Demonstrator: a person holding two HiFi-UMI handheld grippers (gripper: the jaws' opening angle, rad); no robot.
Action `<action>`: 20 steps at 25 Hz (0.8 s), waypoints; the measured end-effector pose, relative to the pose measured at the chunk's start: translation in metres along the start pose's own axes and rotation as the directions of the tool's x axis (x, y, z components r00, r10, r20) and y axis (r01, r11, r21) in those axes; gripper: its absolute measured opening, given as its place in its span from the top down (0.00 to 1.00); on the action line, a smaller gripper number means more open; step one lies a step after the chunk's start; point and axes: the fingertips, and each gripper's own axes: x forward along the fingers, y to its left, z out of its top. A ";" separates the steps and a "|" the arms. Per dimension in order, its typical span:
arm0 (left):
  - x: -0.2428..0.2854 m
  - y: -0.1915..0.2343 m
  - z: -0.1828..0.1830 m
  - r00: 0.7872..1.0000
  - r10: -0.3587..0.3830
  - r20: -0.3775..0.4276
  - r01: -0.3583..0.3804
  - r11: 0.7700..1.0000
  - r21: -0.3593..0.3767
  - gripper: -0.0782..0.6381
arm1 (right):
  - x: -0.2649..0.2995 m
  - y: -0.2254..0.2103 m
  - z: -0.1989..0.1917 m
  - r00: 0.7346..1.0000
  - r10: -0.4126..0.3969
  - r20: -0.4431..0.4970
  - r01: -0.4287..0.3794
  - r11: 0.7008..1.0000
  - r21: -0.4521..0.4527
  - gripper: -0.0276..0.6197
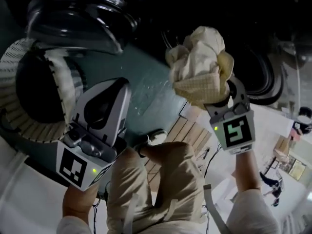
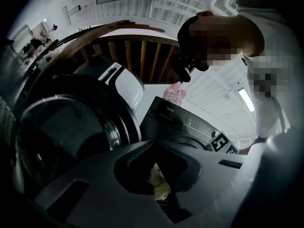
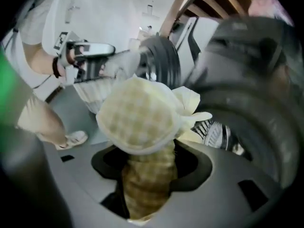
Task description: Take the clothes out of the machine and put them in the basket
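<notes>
The jaws of the right gripper pinch a bunched cream checked cloth, held in the air with most of it bulging just past the jaw tips. The dark machine opening lies beyond. The left gripper, well apart, has its jaws pressed together on nothing. The white slatted basket is to their left and the machine door is ahead of them.

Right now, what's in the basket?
Basket: from the head view its inside is just dark, and no garment can be made out. The left gripper covers its lower right edge. The check cloth is outside it, clamped in the right gripper.
</notes>
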 end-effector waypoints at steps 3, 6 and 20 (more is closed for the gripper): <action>-0.020 0.001 0.048 0.997 0.083 -0.004 -0.083 0.997 -0.007 0.87 | -0.036 0.017 0.041 0.999 0.052 0.014 -0.052 0.999 0.012 0.56; -0.037 -0.007 0.102 0.983 0.183 0.003 -0.183 0.982 0.041 0.87 | -0.072 0.020 0.086 0.995 0.089 0.049 -0.090 0.996 0.013 0.56; -0.228 -0.047 0.329 0.708 0.676 0.204 -0.693 0.721 0.015 0.87 | -0.185 0.094 0.312 0.913 0.381 0.148 -0.340 0.908 -0.245 0.56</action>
